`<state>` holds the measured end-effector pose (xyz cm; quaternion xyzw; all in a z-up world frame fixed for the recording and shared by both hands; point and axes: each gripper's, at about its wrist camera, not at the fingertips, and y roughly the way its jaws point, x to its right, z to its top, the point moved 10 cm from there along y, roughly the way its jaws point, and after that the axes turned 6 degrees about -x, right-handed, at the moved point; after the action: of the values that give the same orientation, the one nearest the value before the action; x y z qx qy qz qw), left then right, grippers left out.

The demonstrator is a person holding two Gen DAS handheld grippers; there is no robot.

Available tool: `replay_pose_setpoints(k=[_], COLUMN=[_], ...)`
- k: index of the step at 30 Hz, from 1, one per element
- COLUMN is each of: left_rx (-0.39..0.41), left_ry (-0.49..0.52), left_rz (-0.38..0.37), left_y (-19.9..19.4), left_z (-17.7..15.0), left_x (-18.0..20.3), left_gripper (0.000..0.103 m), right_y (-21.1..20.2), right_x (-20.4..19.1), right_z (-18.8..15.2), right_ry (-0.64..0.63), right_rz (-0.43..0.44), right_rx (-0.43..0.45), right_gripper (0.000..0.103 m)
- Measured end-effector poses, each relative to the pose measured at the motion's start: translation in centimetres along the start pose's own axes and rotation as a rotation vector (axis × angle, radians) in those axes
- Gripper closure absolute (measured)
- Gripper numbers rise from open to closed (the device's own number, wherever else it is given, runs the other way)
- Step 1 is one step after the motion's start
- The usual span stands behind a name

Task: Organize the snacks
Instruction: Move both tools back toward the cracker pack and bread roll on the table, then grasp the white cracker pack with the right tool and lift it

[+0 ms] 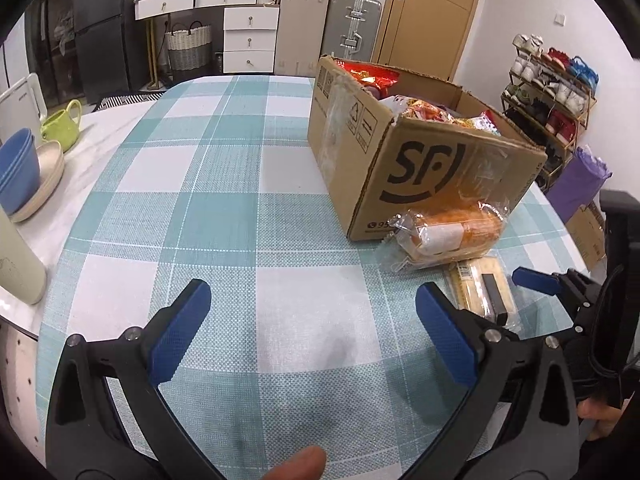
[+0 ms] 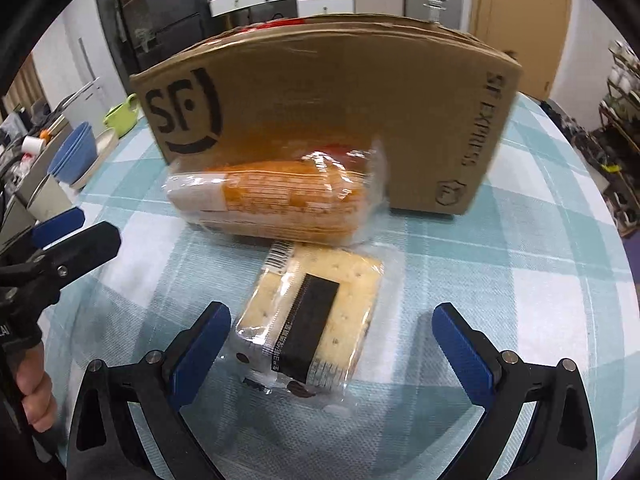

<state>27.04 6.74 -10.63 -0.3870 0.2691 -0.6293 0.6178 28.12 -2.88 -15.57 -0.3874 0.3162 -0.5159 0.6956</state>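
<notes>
While your two grippers sit low over the checked tablecloth (image 1: 224,208), the widest free stretch lies to your left: bare cloth runs from the left gripper (image 1: 312,328) up to the far rounded table edge, bounded on the left by the stacked blue bowls (image 1: 18,164) and the green pitcher (image 1: 62,126) on the uncovered marble strip. To the right, the cardboard box (image 1: 404,168) takes up most of the room; it stands open-topped, with red and mixed snack packets (image 1: 372,74) showing above its rim. Your left gripper hovers over empty cloth with its jaws spread wide and nothing between them; a fingertip shows at the bottom of its view. Your right gripper (image 2: 332,344) is angled toward the box's front face, jaws also spread, and the cracker pack (image 2: 316,320) lies flat on the cloth between its blue pads (image 2: 200,344), apart from both. Just beyond, the orange-labelled bread loaf (image 2: 280,200) in clear wrap lies on its side against the foot of the box, its near edge touching or just overlapping the cracker pack. Only the left view shows inside the box and the right gripper's tip beside the crackers; only the right view shows the crackers' black label band, the box's side print, and your hand (image 2: 36,396) on the left handle.
</notes>
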Motion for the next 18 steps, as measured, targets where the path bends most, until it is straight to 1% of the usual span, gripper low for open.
replay_pose_setpoints(k=[3, 5, 7, 11, 12, 15, 17, 18], left_rx=[-0.003, 0.0, 0.0, -0.003, -0.006, -0.007, -0.008, -0.009], left_ry=[0.009, 0.019, 0.026, 0.044, 0.043, 0.037, 0.041, 0.045], left_rz=[-0.005, 0.003, 0.014, 0.022, 0.024, 0.011, 0.016, 0.018], left_y=[0.1, 0.1, 0.2, 0.4, 0.5, 0.6, 0.8, 0.8], left_z=[-0.1, -0.2, -0.3, -0.5, -0.5, -0.6, -0.6, -0.7], left_x=[0.2, 0.4, 0.5, 0.8, 0.7, 0.8, 0.9, 1.0], left_gripper=[0.001, 0.001, 0.001, 0.001, 0.001, 0.001, 0.001, 0.001], right_y=[-0.1, 0.0, 0.1, 0.3, -0.1, -0.2, -0.6, -0.8], right_x=[0.2, 0.0, 0.0, -0.1, 0.6, 0.5, 0.8, 1.0], right_z=[-0.3, -0.6, -0.7, -0.6, -0.9, -0.9, -1.1, -1.0], right_ry=[-0.02, -0.065, -0.049, -0.062, -0.063, -0.064, -0.055, -0.046], right_rz=[0.001, -0.03, -0.019, -0.023, -0.022, -0.01, -0.011, -0.018], right_rx=[0.008, 0.018, 0.023, 0.022, 0.021, 0.027, 0.041, 0.052], right_gripper=[0.001, 0.001, 0.001, 0.001, 0.001, 0.001, 0.009, 0.02])
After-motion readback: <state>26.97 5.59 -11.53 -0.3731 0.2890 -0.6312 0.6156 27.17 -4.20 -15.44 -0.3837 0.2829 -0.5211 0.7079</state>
